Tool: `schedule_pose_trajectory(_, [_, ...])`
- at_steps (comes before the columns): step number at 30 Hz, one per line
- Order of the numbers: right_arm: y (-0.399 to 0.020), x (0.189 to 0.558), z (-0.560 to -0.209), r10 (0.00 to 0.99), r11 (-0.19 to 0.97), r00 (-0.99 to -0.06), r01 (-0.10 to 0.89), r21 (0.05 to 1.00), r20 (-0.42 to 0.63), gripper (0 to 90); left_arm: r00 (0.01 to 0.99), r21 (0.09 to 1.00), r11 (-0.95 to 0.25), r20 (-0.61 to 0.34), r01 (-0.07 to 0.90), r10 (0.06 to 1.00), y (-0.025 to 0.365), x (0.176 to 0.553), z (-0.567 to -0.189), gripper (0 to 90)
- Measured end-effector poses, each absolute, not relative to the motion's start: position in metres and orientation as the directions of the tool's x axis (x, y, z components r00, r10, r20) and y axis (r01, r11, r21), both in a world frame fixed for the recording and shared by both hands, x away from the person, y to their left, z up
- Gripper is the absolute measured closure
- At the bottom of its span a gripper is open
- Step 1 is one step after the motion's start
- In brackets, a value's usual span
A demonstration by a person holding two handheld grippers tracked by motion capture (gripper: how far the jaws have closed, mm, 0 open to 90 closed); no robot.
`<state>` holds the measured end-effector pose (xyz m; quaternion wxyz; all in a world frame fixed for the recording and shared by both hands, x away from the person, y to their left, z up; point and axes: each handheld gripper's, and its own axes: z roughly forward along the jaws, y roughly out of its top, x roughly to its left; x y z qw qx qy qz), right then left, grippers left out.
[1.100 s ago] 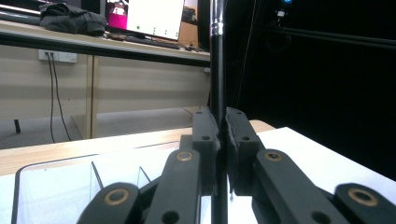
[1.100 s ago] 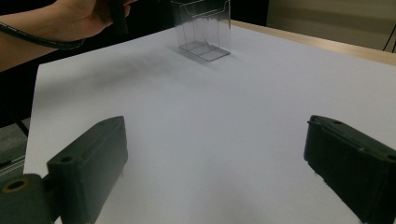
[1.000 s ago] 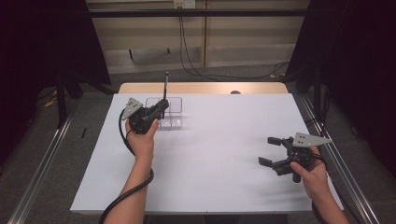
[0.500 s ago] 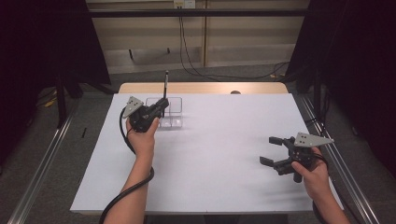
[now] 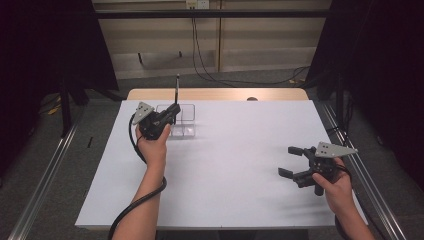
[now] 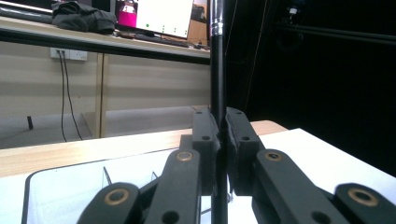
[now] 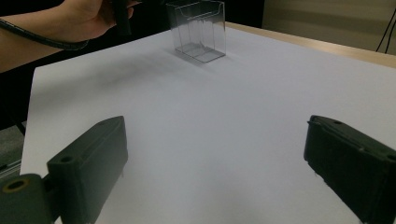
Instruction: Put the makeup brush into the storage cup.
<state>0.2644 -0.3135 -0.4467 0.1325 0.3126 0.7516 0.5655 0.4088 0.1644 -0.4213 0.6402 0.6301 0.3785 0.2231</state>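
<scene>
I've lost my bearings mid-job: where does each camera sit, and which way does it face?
High view: above the near edge, looking forward and down at the table; both forearms, left gripper, right gripper.
Left gripper view: on the left gripper, facing the far wall; jaws shut on an upright black rod.
Right gripper view: on the right gripper, facing across the table; open jaws, the other hand.
Shared: the clear plastic holder.

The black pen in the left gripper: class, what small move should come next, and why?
Probably lower the pen straight down into the clear compartment box. The left gripper is shut on it and holds it upright, close over the box, so a short descent seems all that remains before release. The right gripper rests open, well off to the side.
</scene>
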Motion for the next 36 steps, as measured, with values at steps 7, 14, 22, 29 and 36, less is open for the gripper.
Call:
schedule_pose_trajectory(7, [-0.314, 0.265, -0.447, 0.623, 0.166, -0.767, 0.320, 0.933, 0.153, 6.0, 0.608, 0.975, 0.107, -0.206, 0.195, 0.767, 0.164, 0.411, -0.423, 83.7])
schedule_pose_trajectory(14, [-0.315, 0.264, -0.447, 0.623, 0.163, -0.767, 0.320, 0.933, 0.154, 6.0, 0.597, 0.974, 0.108, -0.207, 0.197, 0.775, 0.164, 0.413, -0.426, 83.7])
schedule_pose_trajectory(22, [-0.314, 0.265, -0.447, 0.620, 0.166, -0.770, 0.319, 0.933, 0.153, 6.0, 0.585, 0.974, 0.104, -0.204, 0.201, 0.785, 0.164, 0.416, -0.428, 83.7])
schedule_pose_trajectory(29, [-0.314, 0.264, -0.447, 0.621, 0.165, -0.769, 0.320, 0.933, 0.153, 6.0, 0.578, 0.973, 0.105, -0.207, 0.206, 0.790, 0.164, 0.419, -0.430, 83.7])
schedule_pose_trajectory(36, [-0.315, 0.264, -0.447, 0.621, 0.167, -0.769, 0.320, 0.933, 0.152, 6.0, 0.571, 0.973, 0.102, -0.203, 0.205, 0.796, 0.165, 0.422, -0.430, 83.7])
